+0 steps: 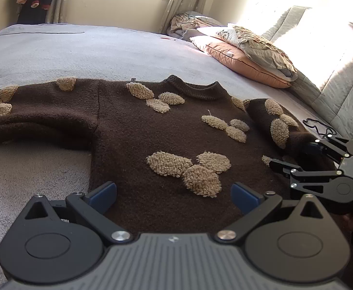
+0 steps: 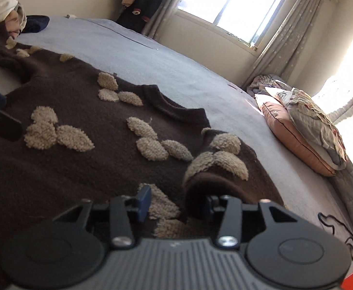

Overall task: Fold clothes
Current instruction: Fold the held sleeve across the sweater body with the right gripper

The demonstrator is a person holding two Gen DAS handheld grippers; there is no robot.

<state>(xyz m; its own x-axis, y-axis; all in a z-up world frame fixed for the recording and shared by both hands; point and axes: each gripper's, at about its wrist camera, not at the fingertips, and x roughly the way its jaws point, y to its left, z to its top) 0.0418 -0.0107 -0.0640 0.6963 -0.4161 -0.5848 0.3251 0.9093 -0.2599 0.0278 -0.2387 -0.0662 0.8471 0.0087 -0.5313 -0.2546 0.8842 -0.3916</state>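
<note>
The left gripper (image 1: 174, 195) points forward and slightly down, its jaws spread wide, blue pads (image 1: 105, 197) apart with nothing between them. The right gripper (image 2: 176, 204) sits to its right, tilted, jaws parted; its far pad seems hidden, so contact there is unclear.

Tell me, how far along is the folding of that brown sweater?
Barely begun. Done: one sleeve is folded in over the sweater. In hand: nothing; the right gripper stands open at that sleeve's cuff, and the left gripper is open too. Left: the other sleeve lies stretched out, body unfolded.
</note>
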